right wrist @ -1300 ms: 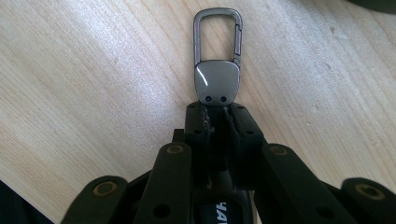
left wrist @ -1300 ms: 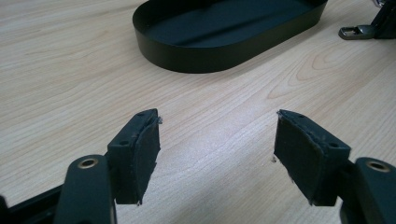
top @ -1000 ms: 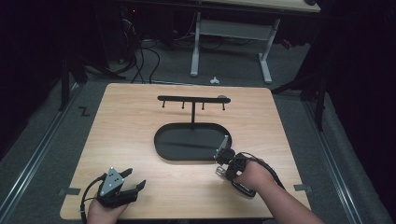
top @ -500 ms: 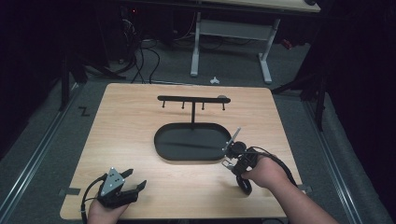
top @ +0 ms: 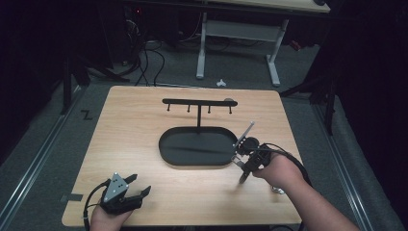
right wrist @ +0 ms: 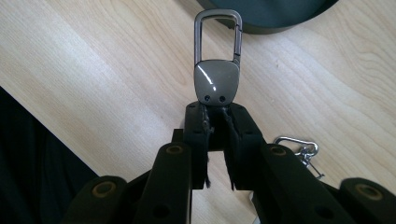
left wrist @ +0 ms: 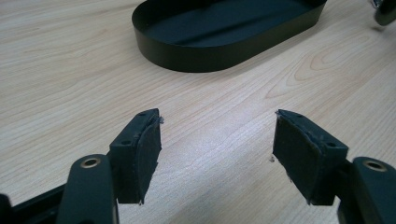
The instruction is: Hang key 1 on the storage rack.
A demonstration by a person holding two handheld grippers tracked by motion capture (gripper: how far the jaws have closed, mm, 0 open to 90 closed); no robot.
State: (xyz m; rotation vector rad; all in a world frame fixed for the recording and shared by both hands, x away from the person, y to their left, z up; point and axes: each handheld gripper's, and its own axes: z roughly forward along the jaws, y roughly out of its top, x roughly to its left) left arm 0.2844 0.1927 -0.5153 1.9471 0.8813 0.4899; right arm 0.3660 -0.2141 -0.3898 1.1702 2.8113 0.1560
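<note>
Right hand-held gripper (right wrist: 215, 135) clenched on keychain clasp (right wrist: 217, 70), left (left wrist: 217, 154) released; I'd keep grip firm, swing toward rack hooks (top: 198, 103) at 12 o'clock.

Tray (top: 197, 161) mid-table (top: 134, 120), hook rack (top: 198, 102) behind

Right claw (top: 244, 163) beside black oval tray (top: 197, 147); left claw (top: 137, 186) near table (top: 139, 115) front edge.

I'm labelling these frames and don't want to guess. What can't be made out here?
- Strap end of the keychain: hidden between the right gripper pads, right gripper view.
- Silver clip: partly behind that gripper's arm.
- Hooks on the black rack: too small, high view.
- Black tray: cut off by top edge, left gripper view.
</note>
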